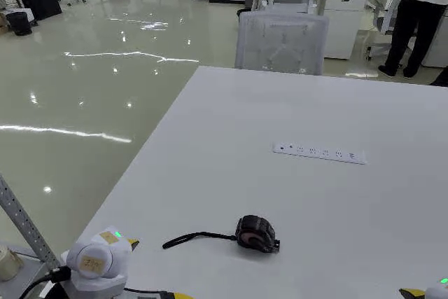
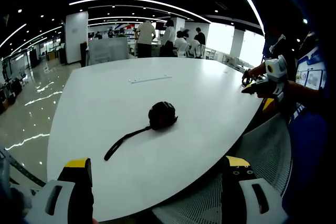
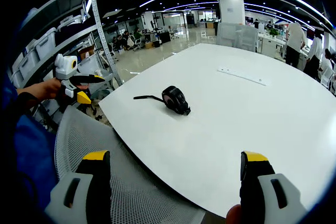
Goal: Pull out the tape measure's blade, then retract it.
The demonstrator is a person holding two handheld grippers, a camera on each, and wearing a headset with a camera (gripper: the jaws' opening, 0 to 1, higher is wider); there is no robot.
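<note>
A black tape measure lies on the white table near its front edge, its black wrist strap trailing to the left and its blade drawn in. It lies mid-table in the left gripper view and in the right gripper view. My left gripper is open, held off the table's near edge, well short of the tape. My right gripper is also open, off the edge above a mesh chair back. Each gripper is seen from the other's camera: the right one, the left one.
A white power strip lies flat further back on the table. A grey mesh chair stands at the far edge. People stand by desks at the back right. Metal shelving rises on the left. The floor is glossy.
</note>
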